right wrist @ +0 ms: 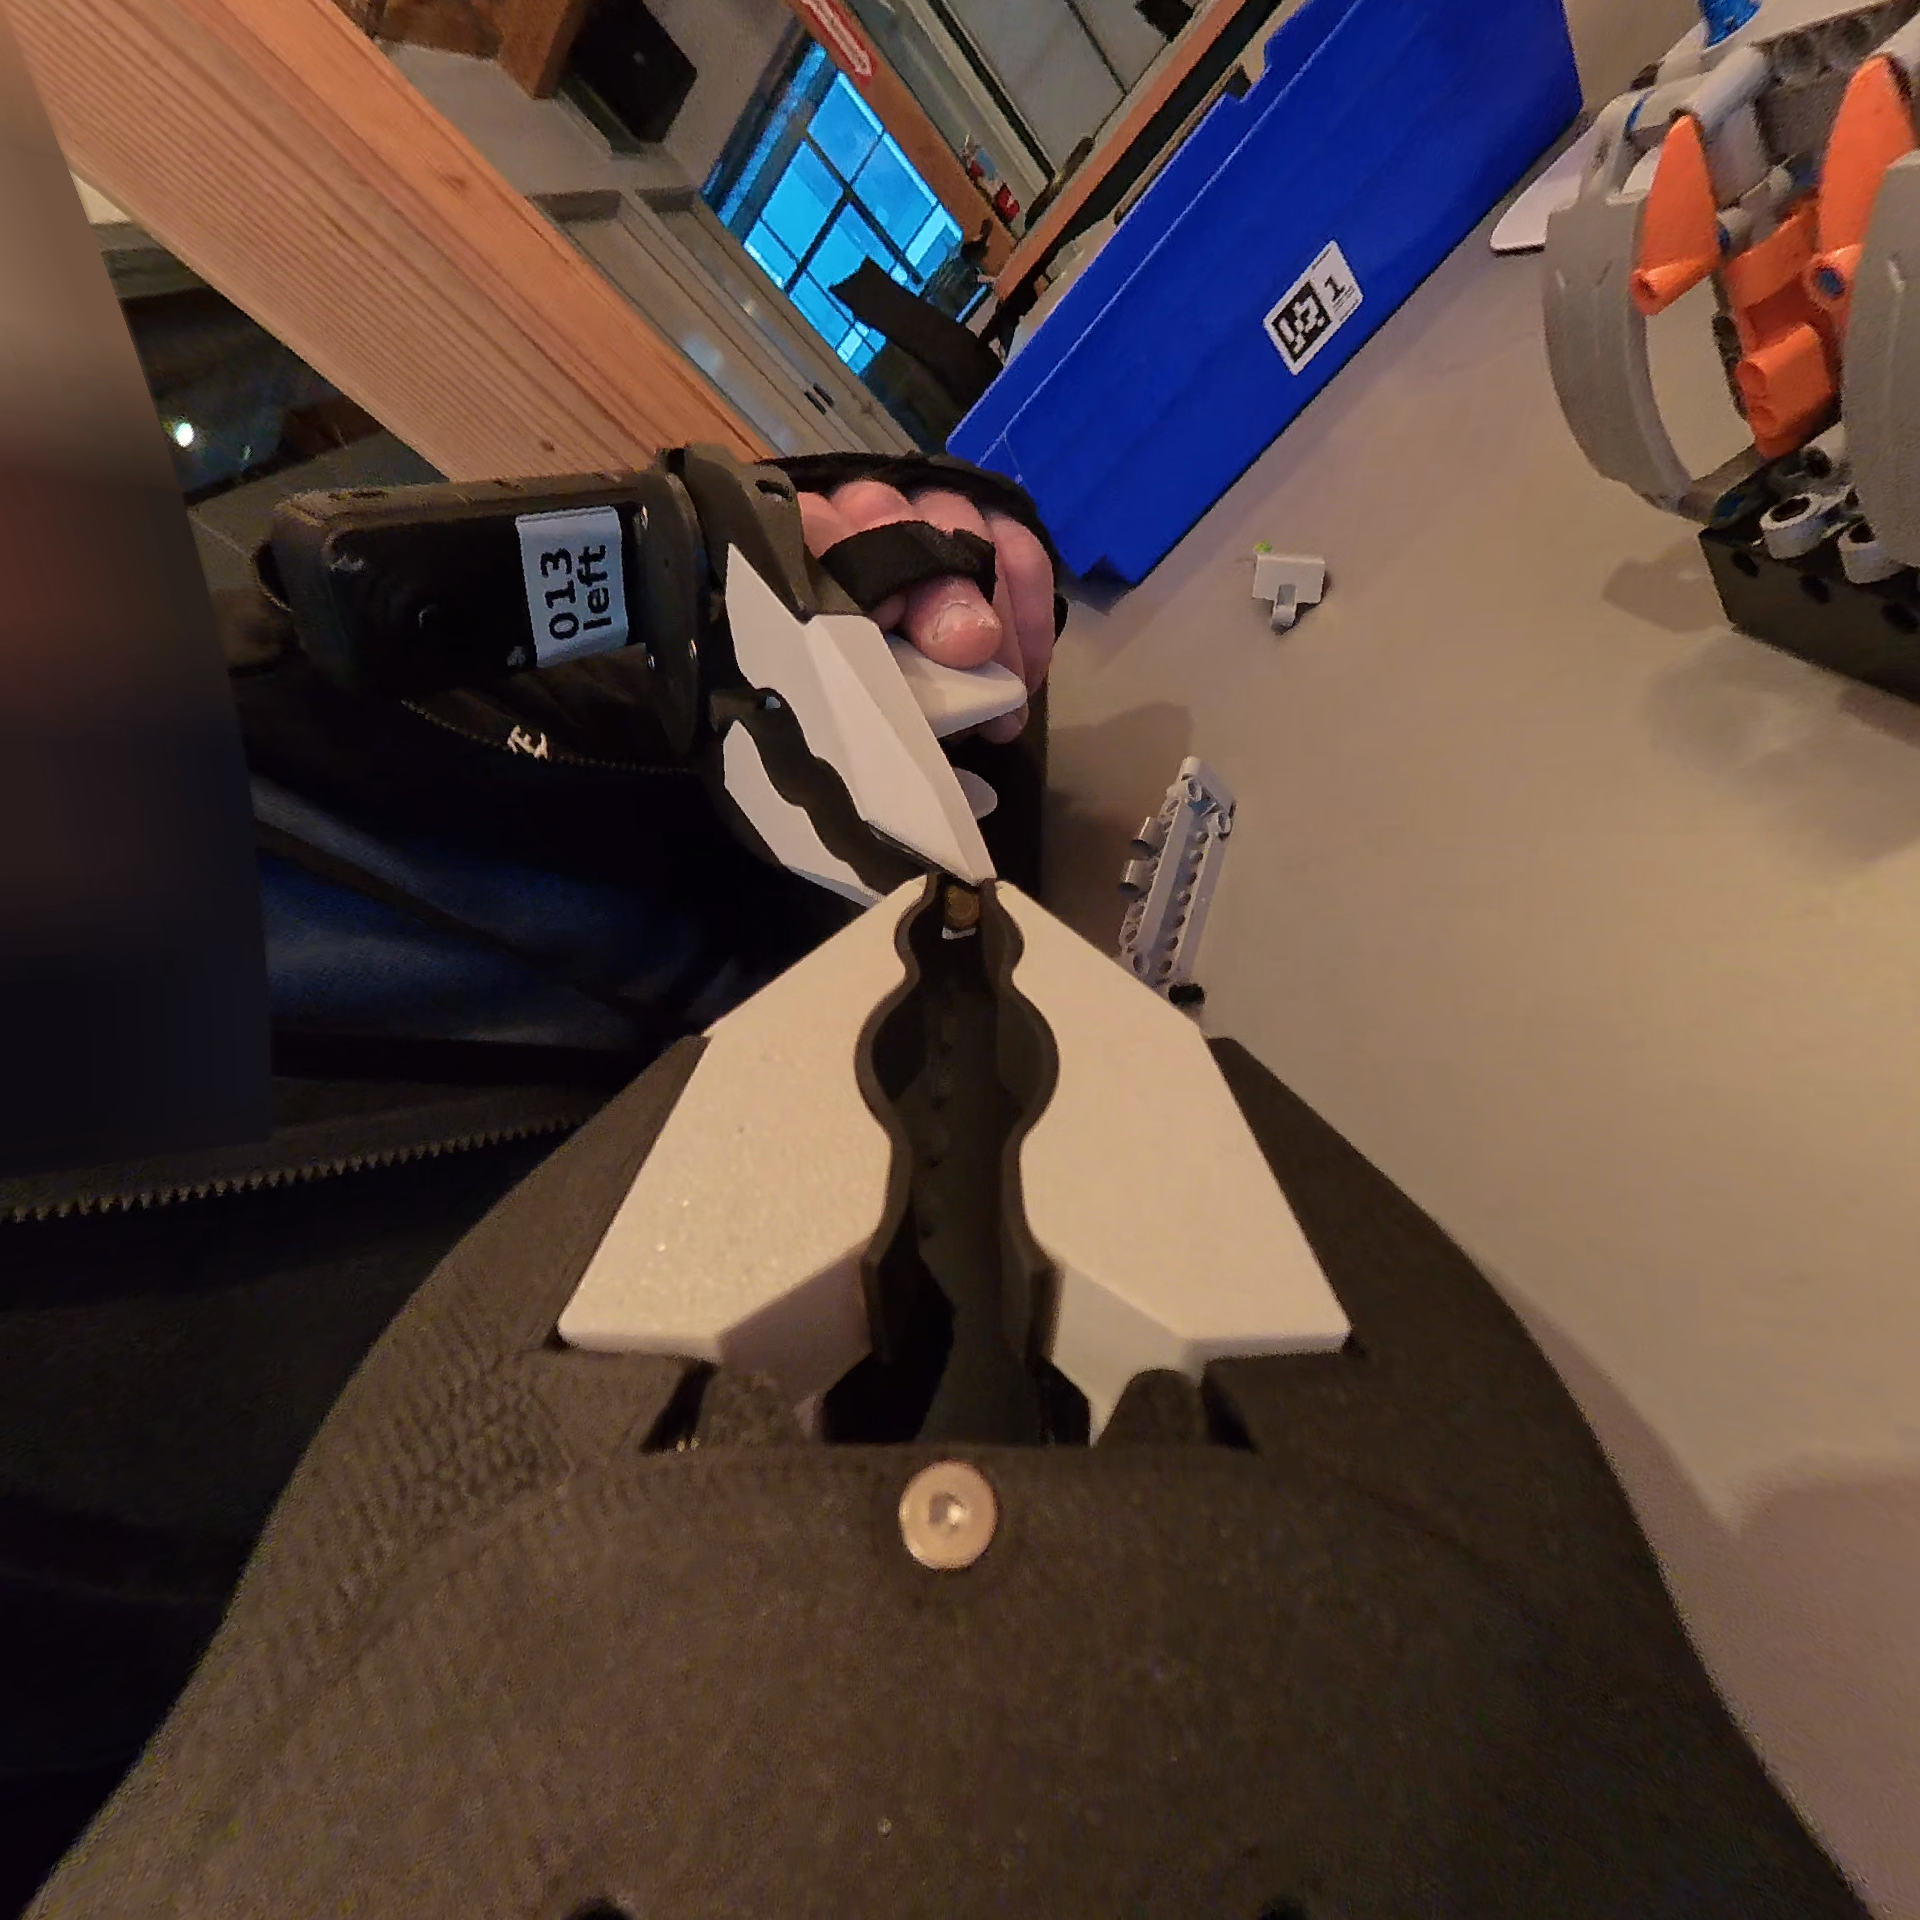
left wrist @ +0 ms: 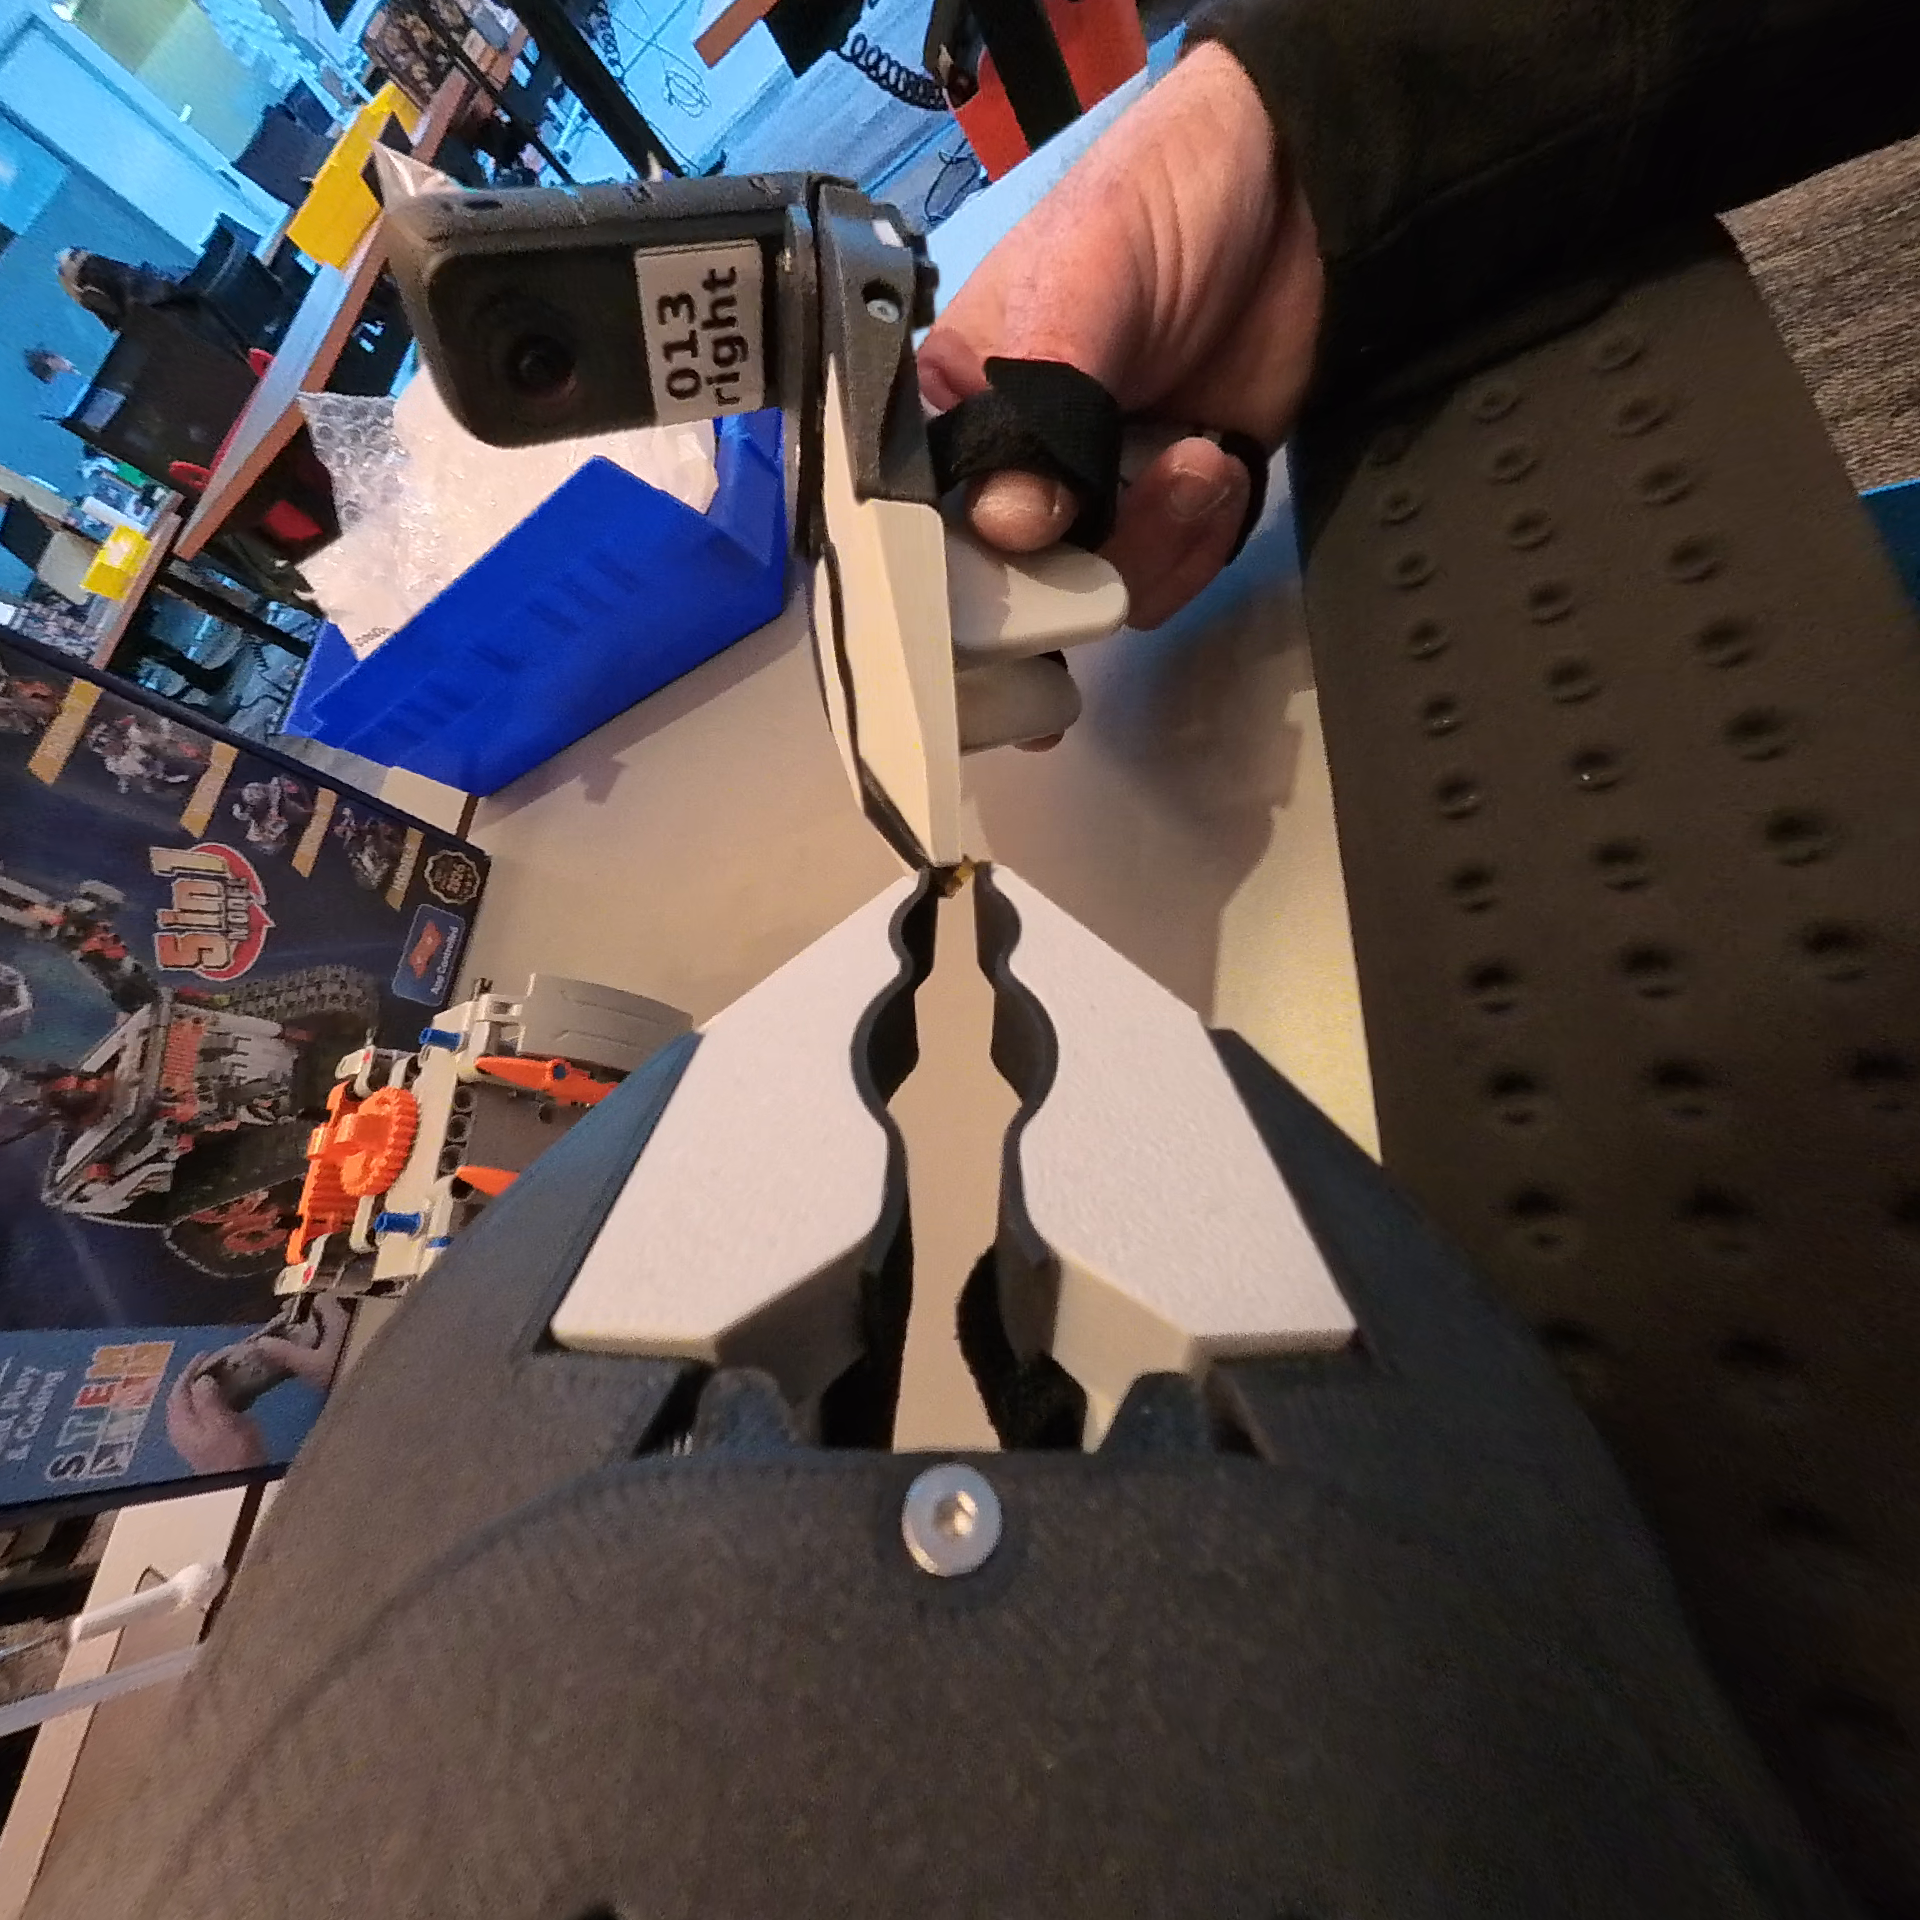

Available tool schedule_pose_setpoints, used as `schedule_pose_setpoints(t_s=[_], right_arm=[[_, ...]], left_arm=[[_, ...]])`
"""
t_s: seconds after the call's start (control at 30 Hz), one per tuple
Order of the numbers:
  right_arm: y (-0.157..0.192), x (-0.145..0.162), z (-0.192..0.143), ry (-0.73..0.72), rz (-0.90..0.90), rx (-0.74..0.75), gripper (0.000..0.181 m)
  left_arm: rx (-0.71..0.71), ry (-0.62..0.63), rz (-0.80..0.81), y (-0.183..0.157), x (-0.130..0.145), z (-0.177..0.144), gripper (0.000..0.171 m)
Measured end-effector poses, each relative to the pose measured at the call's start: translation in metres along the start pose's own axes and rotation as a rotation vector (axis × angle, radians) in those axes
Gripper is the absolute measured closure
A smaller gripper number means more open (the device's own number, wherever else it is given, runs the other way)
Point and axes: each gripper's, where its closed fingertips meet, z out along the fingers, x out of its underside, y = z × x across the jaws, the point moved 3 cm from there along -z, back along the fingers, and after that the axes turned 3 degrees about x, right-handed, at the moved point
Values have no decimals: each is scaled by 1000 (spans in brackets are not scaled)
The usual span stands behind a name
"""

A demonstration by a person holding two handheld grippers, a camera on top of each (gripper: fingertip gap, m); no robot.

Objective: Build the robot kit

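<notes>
Above the grey bench [right wrist: 1455, 831], my left hand-held gripper [left wrist: 951, 878] and right hand-held gripper [right wrist: 961, 894] meet tip to tip, each nearly pressed together and both seemingly pinching one tiny brass-coloured pin [right wrist: 958, 914], though which truly grips it I cannot tell. Beside me a half-built orange and grey brick model [left wrist: 416, 1153] stands on the bench with a loose grey beam [right wrist: 1179, 862] and a small grey connector [right wrist: 1288, 582] lying apart. Farther back, the blue bin [left wrist: 582, 623] holds clear plastic bags [left wrist: 416, 478]; its other contents are hidden.
</notes>
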Motion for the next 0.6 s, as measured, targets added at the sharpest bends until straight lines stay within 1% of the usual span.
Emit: schedule_pose_setpoints(t_s=[0.27,0.4,0.6], right_arm=[[2,-15,1,-95,29,25,173],[5,-16,-1,-125,47,12,168],[11,-18,0,-164,59,-31,172]], left_arm=[[-89,-13,-22,13,-4,-7,170],[-136,-30,-41,21,-6,-13,170],[-165,-47,-16,22,-11,-16,170]])
